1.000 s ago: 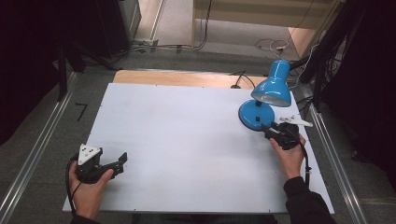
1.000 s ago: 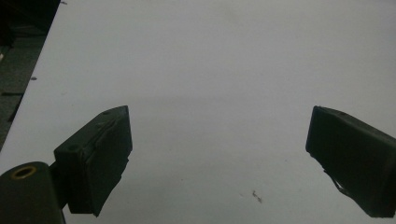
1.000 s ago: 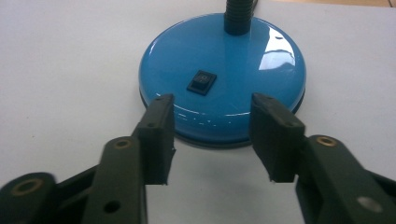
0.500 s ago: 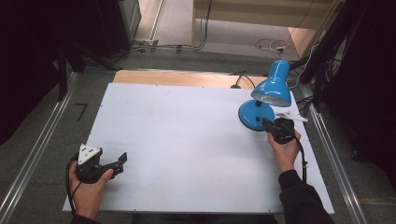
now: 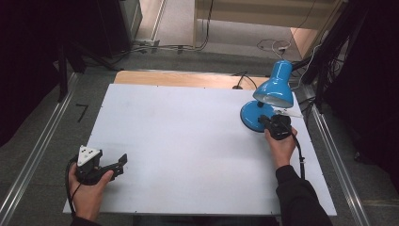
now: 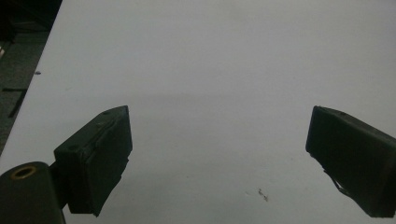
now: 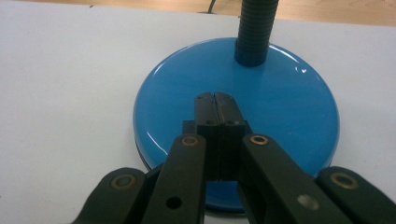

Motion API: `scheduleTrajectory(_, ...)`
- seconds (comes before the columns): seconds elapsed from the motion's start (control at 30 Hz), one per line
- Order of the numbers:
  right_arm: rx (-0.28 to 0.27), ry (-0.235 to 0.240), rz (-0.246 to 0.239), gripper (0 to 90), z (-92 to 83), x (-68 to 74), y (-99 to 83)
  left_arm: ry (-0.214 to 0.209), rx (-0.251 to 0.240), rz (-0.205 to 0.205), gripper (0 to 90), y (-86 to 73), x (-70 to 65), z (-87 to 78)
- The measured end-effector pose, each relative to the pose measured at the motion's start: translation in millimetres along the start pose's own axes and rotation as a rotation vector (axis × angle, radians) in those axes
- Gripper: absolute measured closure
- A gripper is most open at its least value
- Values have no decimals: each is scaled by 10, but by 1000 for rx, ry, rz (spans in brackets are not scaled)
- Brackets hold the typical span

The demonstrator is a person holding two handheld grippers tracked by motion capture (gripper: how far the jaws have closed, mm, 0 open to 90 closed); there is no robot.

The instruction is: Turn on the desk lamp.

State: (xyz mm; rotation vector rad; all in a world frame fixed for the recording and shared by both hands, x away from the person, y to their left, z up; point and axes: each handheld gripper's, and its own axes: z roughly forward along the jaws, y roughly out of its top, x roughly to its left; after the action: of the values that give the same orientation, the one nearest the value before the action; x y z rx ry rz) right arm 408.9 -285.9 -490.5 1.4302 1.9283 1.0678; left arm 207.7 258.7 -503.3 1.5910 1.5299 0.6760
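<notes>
So right now my right gripper (image 7: 215,100) is clenched, both jaws pressed flat together with nothing between them, and the tips sit over the near part of the blue lamp's round base (image 7: 280,93). They snapped closed just a moment ago. Whether the tips actually touch the base I can't tell from the right gripper view. The black ribbed neck (image 7: 254,28) rises from the base straight ahead of the gripper, and in the high view the blue shade (image 5: 277,87) hangs above and just beyond it.

My left gripper (image 6: 219,158) is released, its 2 jaws spread wide over bare white tabletop (image 6: 210,60) with nothing between them. It's well apart from the lamp, at the near left part of the tabletop.
</notes>
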Motion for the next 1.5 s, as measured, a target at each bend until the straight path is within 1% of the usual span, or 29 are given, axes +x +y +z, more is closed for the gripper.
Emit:
scheduleTrajectory(0.1, -1, 0, -3, 880, 15, 10, 28, 1, 0, -1, 74, 0, 1, 1)
scheduleTrajectory(0.2, 1, -6, 7, 880, 32, 2, 38, 0, 0, -1, 74, -1, 1, 0)
scheduleTrajectory(0.5, 8, -7, 10, 880, 46, -17, 29, -2, 2, -1, 74, -2, 2, 0)
scheduleTrajectory(0.67, 23, -6, 0, 880, 68, -13, 12, 0, 1, -2, 74, -2, 2, -1)
scheduleTrajectory(1.1, 19, -13, -11, 881, 74, -4, 3, 1, 0, -4, 74, -3, 3, -4)
scheduleTrajectory(1.27, 19, -21, -24, 881, 71, 7, -6, 2, -2, -6, 74, -3, 4, -8)
scheduleTrajectory(1.33, 16, -26, -39, 882, 71, 13, -10, 2, -3, -6, 74, -3, 3, -10)
scheduleTrajectory(1.5, 14, -29, -43, 882, 67, 20, -16, 0, -4, -6, 74, -4, 3, -15)
